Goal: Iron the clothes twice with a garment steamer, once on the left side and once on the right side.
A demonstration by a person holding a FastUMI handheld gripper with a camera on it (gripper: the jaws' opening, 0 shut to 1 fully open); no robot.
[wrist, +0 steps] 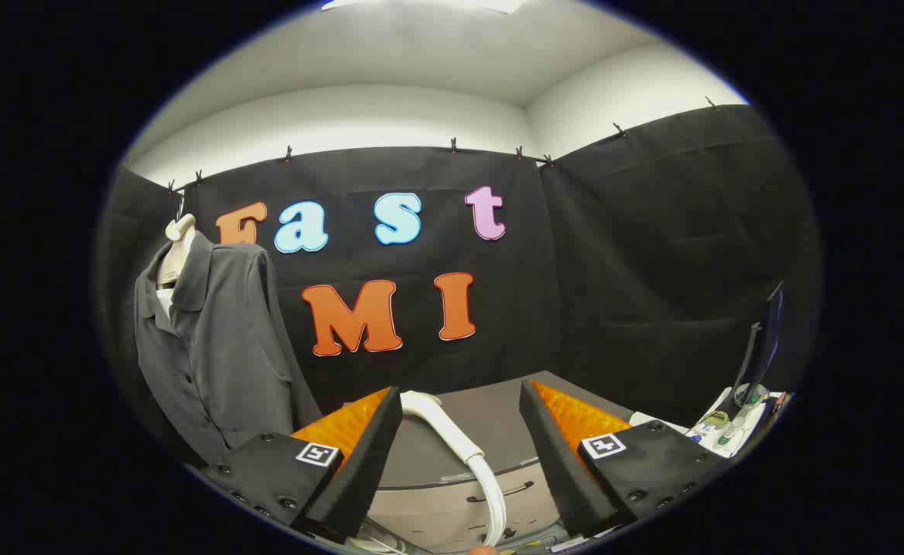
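Between the two fingers of the gripper (pixel 459 455) lies the garment steamer (pixel 452 430), a pale handheld head with its hose trailing back toward the camera, resting on a grey table (pixel 421 462). The jaws stand wide apart, with clear space on either side of the steamer, and hold nothing. Left of the steamer and well apart from it, a dark grey collared shirt (pixel 213 347) hangs on a pale hanger (pixel 178 231) against the booth wall. Right of the steamer, at the table's far side, stands a dark monitor (pixel 764 339) above a scatter of small items too small to identify.

Judged step: taking hold of the steamer, with neither ironing pass yet begun. To do this well, centre the handle between the fingers, close on its straight section rather than on the curved head, and keep the hose free of the jaws so it does not drag during the passes down the shirt.

Each finger base carries a square black-and-white marker; no brand name or readable label is visible on steamer or shirt
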